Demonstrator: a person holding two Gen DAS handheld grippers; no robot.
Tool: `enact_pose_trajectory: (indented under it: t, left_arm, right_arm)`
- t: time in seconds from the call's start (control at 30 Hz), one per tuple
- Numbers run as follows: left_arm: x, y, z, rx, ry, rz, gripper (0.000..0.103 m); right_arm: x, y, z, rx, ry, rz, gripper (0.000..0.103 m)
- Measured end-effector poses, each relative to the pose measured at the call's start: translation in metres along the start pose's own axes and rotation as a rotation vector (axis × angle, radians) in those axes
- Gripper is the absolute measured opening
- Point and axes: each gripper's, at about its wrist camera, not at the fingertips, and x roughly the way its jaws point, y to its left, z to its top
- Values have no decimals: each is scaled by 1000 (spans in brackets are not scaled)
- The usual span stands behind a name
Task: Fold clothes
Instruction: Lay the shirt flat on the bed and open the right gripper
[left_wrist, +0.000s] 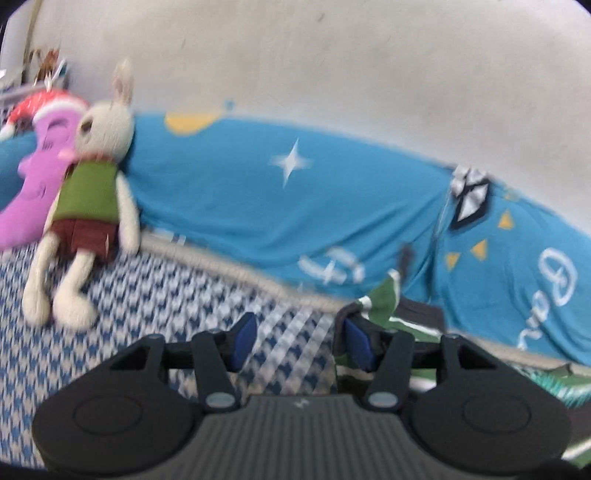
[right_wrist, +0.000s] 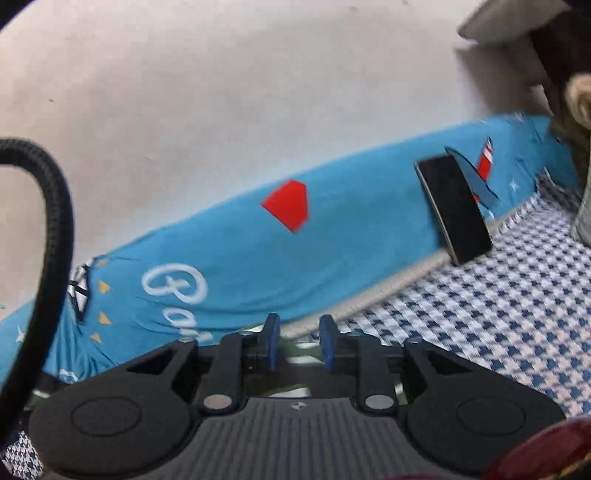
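Observation:
A green garment with white stripes (left_wrist: 384, 301) lies crumpled on the houndstooth bed sheet (left_wrist: 147, 295), right against the blue bolster. In the left wrist view my left gripper (left_wrist: 300, 341) is open wide. Its right finger (left_wrist: 357, 345) touches the garment's raised edge, and only sheet shows between the pads. In the right wrist view my right gripper (right_wrist: 300, 341) is open with a narrower gap and hovers over the same green garment (right_wrist: 299, 350), which shows low between and beneath the fingers. Most of the garment is hidden under the gripper bodies.
A long blue printed bolster (left_wrist: 258, 192) (right_wrist: 332, 229) runs along the white wall. A plush rabbit (left_wrist: 88, 206) and a purple moon plush (left_wrist: 33, 177) lean at its left end. A black phone (right_wrist: 456, 206) rests against it. A black cable (right_wrist: 51, 229) loops on the left.

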Motion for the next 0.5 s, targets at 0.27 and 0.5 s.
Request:
enact_pose_trajectory:
  t: [0.27,0.5]
  left_arm:
    - [-10,2,-5,-64,54,-78,98]
    - [-31,4,-11,-54,69,-140,101]
  right_arm:
    - [6,-15,-4,55,84,-33,31]
    - [2,-20,-7,63,121,-46,33]
